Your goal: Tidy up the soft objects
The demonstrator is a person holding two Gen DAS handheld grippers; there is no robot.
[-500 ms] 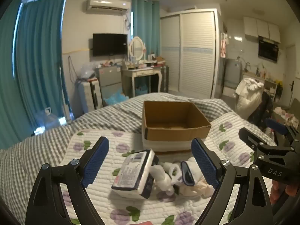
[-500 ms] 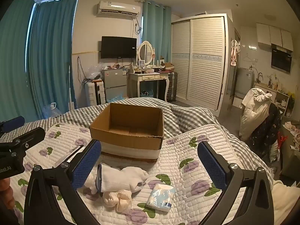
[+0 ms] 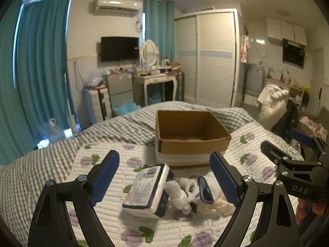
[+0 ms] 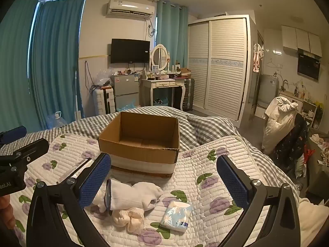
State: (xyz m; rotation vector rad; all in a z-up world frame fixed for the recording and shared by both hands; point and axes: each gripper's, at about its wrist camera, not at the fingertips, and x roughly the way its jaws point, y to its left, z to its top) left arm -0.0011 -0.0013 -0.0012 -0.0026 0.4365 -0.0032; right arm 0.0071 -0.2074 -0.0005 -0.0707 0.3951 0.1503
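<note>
An open, empty cardboard box [image 3: 191, 135] [image 4: 141, 142] stands on the quilted bed. In front of it lie soft items: a wrapped pack of wipes [image 3: 146, 189], a white sock with a dark cuff [image 4: 131, 195] [image 3: 205, 189], a cream bundle [image 4: 129, 219] and a small tissue pack [image 4: 176, 216]. My left gripper [image 3: 164, 177] is open, above the wipes pack, which lies between its fingers. My right gripper [image 4: 162, 183] is open above the sock and tissue pack. Neither holds anything.
The flowered quilt [image 4: 226, 175] lies over a checked blanket [image 3: 51, 160]. Each gripper shows at the edge of the other's view [image 3: 292, 168] [image 4: 16, 164]. A chair piled with clothes [image 4: 283, 123] stands right of the bed. A dresser, fridge and wardrobe stand behind.
Both grippers have edged slightly forward and down toward the items. Nothing was taken hold of.
</note>
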